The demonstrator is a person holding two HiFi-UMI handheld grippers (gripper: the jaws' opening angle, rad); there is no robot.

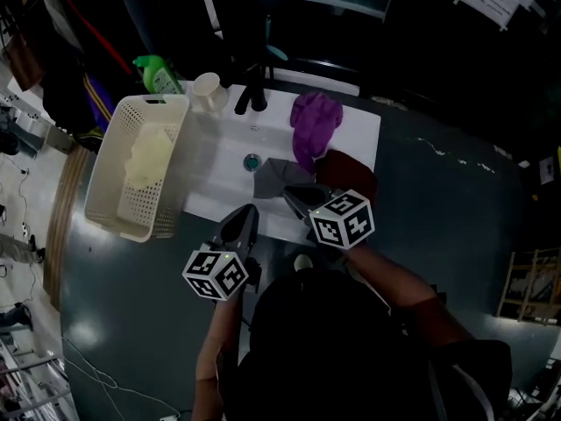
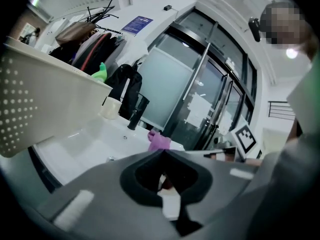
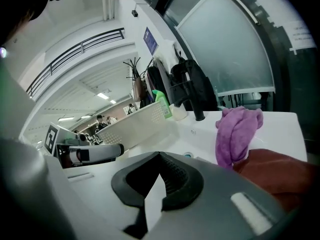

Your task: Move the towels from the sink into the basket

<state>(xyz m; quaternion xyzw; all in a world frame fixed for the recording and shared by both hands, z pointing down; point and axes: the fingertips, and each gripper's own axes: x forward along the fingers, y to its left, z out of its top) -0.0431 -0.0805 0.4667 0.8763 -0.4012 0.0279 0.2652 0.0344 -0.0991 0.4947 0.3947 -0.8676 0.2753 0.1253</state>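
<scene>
Seemingly between picks: left gripper (image 1: pixel 242 221) and right gripper (image 1: pixel 294 196) pressed together (both empty); next, spread 1 over grey towel (image 1: pixel 273 174).

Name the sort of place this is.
Likely a washbasin station in an office or lab hall: a white sink with black faucet and plastic basket, yet glass doors and a coat rack stand behind it.

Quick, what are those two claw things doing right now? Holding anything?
Left gripper: closed, nothing between its jaws.
Right gripper: closed, nothing between its jaws.
</scene>
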